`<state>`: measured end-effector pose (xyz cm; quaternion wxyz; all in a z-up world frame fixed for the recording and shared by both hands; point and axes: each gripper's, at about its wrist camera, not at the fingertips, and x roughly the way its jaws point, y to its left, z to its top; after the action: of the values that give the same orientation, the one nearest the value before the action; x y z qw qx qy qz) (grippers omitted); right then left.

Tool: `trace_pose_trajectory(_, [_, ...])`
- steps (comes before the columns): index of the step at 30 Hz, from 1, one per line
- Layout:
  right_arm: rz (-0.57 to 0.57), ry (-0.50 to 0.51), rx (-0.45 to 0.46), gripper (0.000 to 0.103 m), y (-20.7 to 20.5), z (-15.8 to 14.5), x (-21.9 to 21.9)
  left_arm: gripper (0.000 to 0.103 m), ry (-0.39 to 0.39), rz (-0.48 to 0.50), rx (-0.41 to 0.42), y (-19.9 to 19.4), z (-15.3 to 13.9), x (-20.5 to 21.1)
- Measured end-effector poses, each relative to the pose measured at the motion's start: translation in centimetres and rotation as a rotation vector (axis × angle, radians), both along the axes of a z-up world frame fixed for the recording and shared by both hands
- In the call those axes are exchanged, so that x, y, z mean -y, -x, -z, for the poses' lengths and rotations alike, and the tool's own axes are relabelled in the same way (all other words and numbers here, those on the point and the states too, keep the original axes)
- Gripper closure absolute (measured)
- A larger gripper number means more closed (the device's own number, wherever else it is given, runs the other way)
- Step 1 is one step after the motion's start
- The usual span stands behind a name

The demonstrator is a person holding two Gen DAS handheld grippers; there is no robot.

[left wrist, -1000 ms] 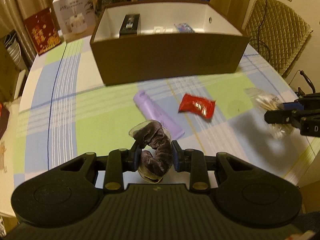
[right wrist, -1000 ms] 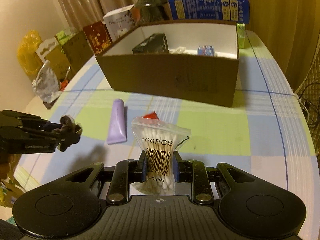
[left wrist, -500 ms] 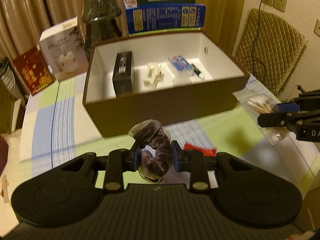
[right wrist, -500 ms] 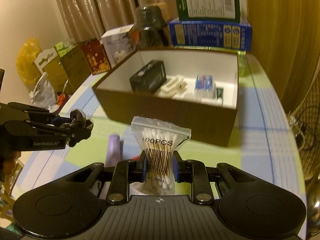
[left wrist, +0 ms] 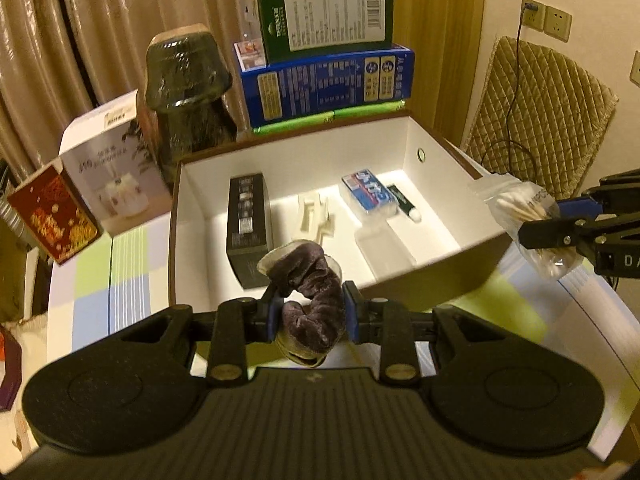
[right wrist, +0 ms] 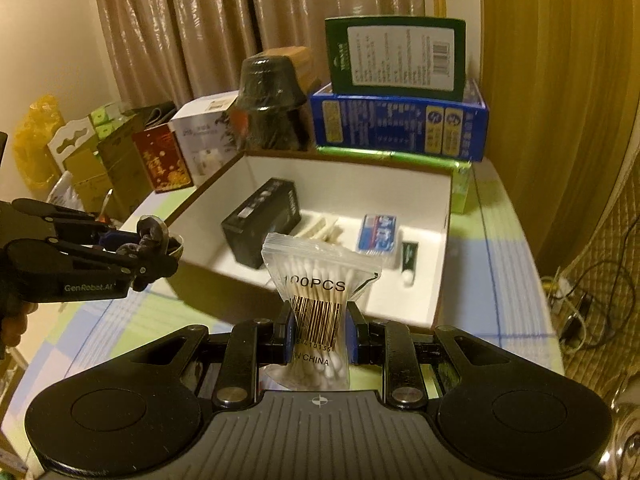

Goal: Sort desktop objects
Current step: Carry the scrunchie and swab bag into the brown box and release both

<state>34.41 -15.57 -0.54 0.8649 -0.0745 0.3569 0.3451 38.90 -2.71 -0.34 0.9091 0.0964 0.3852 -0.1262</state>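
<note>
Beige curtains and stacked cartons fill the top of both views, and the open box lies in the middle of the frame, just ahead of both grippers. The left gripper is clamped on a dark scrunchie over the box's near wall; the right gripper pinches an upright swab bag. A black case, white clips and a blue pack take the box's floor, with free room at lower right.

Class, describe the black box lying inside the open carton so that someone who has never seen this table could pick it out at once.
Find the big brown carton with white inner walls on the checked tablecloth. Inside, at its left end in the left wrist view, lies the black box. It is the only dark, long rectangular item there; its neighbours are cream plastic pieces and a blue-and-white pack.
</note>
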Motion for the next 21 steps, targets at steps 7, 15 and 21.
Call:
trace_pose_trajectory(7, [0.029, 0.012, 0.014, 0.081, -4.3, -0.5, -1.1, 0.077, 0.0, 0.044, 0.002, -4.3, 0.0, 1.5])
trace_pose_trajectory(15, [0.063, 0.06, -0.02, 0.081, -9.1, 1.5, -3.1, 0.077, 0.003, 0.089, -0.035, -9.5, 1.9, 3.6])
trace_pose_trajectory(21, [0.092, 0.085, -0.069, 0.081, -11.9, 3.3, -3.9, 0.076, -0.013, 0.104, -0.093, -12.3, 4.3, 4.7])
